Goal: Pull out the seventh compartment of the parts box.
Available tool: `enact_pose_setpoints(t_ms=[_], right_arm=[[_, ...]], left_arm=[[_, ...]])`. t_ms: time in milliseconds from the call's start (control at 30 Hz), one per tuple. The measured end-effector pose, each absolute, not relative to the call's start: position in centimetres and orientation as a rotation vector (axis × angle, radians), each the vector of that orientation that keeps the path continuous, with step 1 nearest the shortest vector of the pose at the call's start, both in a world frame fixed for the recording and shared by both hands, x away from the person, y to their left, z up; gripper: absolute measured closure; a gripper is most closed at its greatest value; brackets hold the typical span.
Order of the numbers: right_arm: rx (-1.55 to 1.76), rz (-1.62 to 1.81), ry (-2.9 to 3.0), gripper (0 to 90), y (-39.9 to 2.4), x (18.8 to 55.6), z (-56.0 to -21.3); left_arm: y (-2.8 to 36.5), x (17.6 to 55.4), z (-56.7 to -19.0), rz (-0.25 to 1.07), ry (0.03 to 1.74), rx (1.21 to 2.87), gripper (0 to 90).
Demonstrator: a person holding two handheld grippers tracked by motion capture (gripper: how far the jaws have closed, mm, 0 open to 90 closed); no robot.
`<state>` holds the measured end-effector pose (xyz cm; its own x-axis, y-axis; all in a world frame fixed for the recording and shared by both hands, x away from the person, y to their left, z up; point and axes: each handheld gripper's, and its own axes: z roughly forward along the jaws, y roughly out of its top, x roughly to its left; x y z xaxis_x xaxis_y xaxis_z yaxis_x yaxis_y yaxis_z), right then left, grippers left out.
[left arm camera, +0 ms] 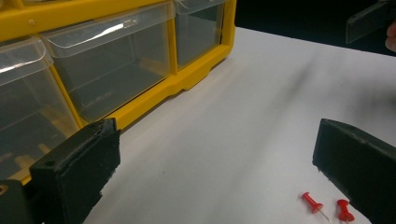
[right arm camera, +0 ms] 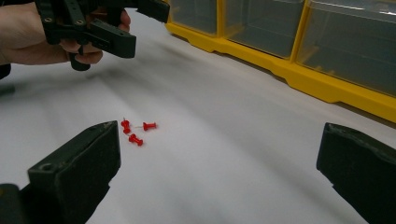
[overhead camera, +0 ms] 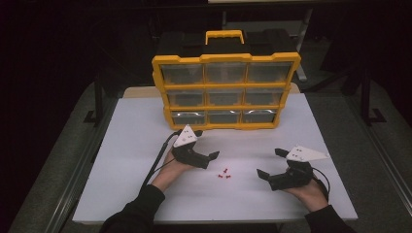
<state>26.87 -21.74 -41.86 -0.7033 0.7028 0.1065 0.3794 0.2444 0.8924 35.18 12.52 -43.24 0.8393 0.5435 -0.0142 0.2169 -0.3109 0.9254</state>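
Approach stage, by the look of it: nothing grasped yet, three red pushpins (overhead camera: 224,174) lying loose on the white table (overhead camera: 136,126), close together, between the two grippers and a little in front of the yellow drawer organizer (overhead camera: 225,90). Left gripper (overhead camera: 206,145) spread wide and empty, held just left of the pins; in the left gripper view two of the pins (left arm camera: 327,207) sitting right beside its right-hand jaw, heads red, metal points bare. Right gripper (overhead camera: 271,163) likewise released and empty, jaws well apart, aimed toward the pins from the other side; in the right gripper view the pin cluster (right arm camera: 136,129) lying nearer its left-hand jaw than the middle of the gap. Probable next move: lowering one gripper over a single pin, centring it between the jaws, then closing gently on the head; likely calling for a fine, low approach, the pins being small, light and apt to roll or skate off on the smooth top. Crowding a likely snag: pins nearly touching, so closing on one could nudge the others. Organizer standing upright behind, clear drawers (left arm camera: 109,65) shut; no drawer pulled out to take a pin. Otherwise open table between grippers and pins, nothing standing in the way.
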Motion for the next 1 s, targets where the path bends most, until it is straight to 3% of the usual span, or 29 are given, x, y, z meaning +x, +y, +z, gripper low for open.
enact_pose_setpoints(t_ms=[1000], right_arm=[[0.991, 1.447, 2.210, 0.0, -21.74, 26.88, -41.89]], left_arm=[[12.38, 34.72, -43.39, 0.517, 0.469, 2.000, 0.3]])
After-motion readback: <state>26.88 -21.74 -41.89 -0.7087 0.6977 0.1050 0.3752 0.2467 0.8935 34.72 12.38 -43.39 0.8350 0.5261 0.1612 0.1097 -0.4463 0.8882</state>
